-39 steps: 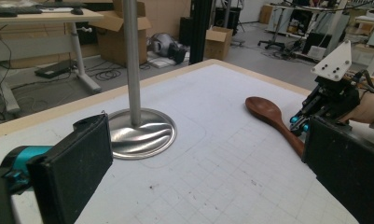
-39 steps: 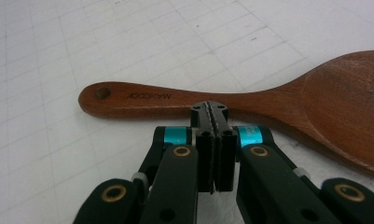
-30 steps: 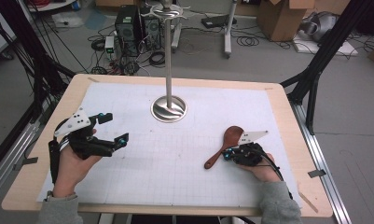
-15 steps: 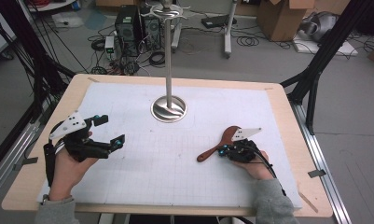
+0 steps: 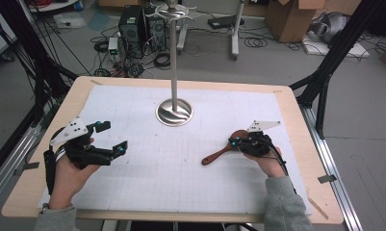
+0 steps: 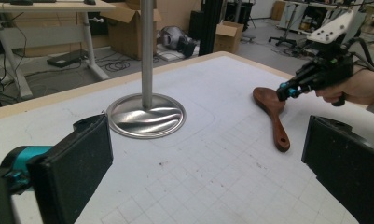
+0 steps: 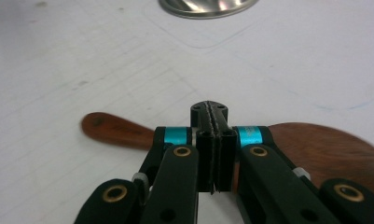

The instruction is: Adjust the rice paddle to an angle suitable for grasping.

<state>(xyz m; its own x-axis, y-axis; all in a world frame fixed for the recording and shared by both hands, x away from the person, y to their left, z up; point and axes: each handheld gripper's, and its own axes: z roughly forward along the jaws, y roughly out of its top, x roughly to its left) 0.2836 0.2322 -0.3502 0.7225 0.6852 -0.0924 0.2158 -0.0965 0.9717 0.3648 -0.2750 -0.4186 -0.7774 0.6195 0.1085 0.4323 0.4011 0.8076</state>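
A brown wooden spoon point(image 5: 219, 151) lies on the white grid mat point(image 5: 171, 178), right of centre, its handle pointing toward the front left. My right gripper point(image 5: 234, 142) is shut, jaws pressed together with nothing visible between them, tips at the spoon's neck beside the bowl. In the right gripper view the spoon point(image 7: 114, 130) runs crosswise behind the closed right gripper point(image 7: 211, 109); its neck is hidden. My left gripper point(image 5: 111, 137) hovers open and empty over the mat's left side. From the left gripper view, the spoon point(image 6: 273, 116) and the right gripper point(image 6: 283, 93) show between the wide-open jaws.
A metal stand, a tall pole on a round shiny base point(image 5: 174, 113), rises from the middle back of the mat; its base point(image 6: 145, 116) is near the left gripper's line of sight. The wooden table edge point(image 5: 296, 144) frames the mat. Cables and boxes lie on the floor behind.
The right hand has shifted slightly, and the spoon's handle has swung further left and toward the table's back. The left gripper has barely moved and stays open.
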